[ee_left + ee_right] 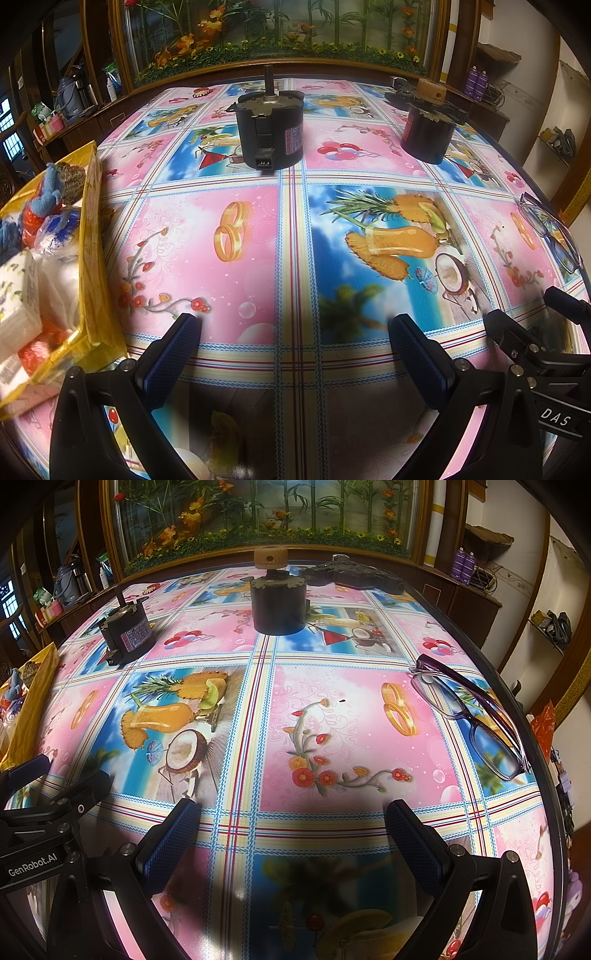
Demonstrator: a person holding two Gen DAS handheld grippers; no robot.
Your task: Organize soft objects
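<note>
1. The left gripper [294,325] sits at the bottom of the left wrist view, its two blue-padded fingers [173,350] spread wide with nothing between them, only the patterned tablecloth [258,229] below
2. The right gripper [291,808] fills the bottom of the right wrist view in the same way: jaws wide apart, holding nothing (its neighbour's black frame shows at the lower left edge)
3. The soft objects [44,221], among them a blue knitted toy, orange netting and white packets, are piled in a yellow box [90,258] at the left edge of the left wrist view, just beside the left finger
4. In the upper centre of that view a black motor [269,129] stands upright on the cloth; a second dark cylinder with a wooden cap [428,125] stands at the upper right, well apart from it
5. A pair of purple glasses [476,716] lies at the right of the right wrist view, near the table's edge
</note>
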